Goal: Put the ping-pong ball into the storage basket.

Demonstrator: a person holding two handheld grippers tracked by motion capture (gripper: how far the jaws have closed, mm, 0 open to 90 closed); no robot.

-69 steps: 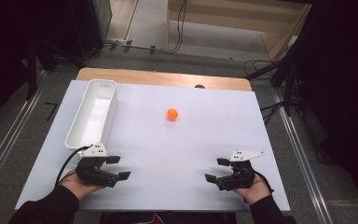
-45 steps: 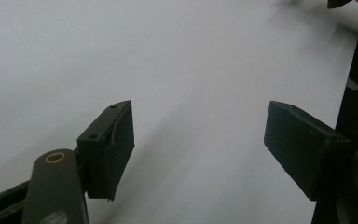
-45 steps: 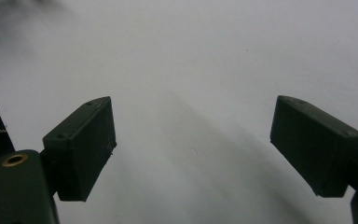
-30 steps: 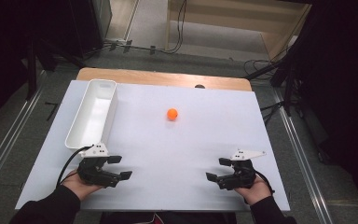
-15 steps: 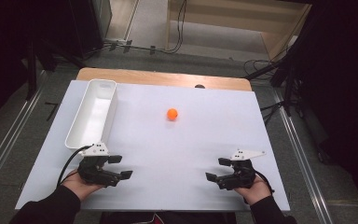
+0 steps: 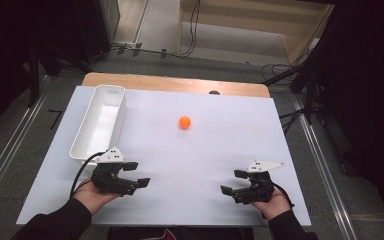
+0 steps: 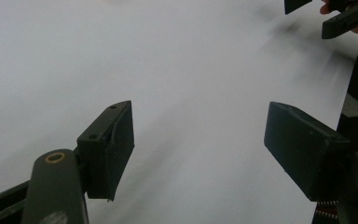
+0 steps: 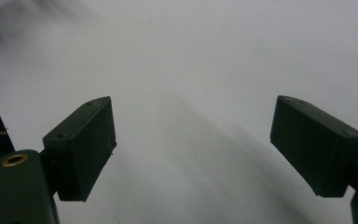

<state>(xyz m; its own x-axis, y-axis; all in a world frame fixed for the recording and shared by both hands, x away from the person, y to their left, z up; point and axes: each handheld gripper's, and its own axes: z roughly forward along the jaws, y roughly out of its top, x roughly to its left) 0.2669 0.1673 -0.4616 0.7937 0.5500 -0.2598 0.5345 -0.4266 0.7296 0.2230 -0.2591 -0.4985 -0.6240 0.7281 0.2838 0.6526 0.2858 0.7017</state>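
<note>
Left gripper (image 6: 136, 174) and right gripper (image 6: 231, 182) rest jaws wide near the table (image 6: 220, 150) edge, orange ball (image 6: 184, 121) well beyond.

A white bin (image 6: 100, 122) and orange ball (image 6: 184, 121) sit well apart.

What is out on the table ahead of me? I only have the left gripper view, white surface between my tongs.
Observer: An orange ball lies alone near the middle of the white table, far ahead of both hands.
Operator: Anything to drop it into?
Observer: A white bin stands along the left edge, just beyond your left tongs; it looks empty.
Operator: And my right tongs?
Observer: The right tongs are open too, holding nothing, low over the near right part of the table.
</note>
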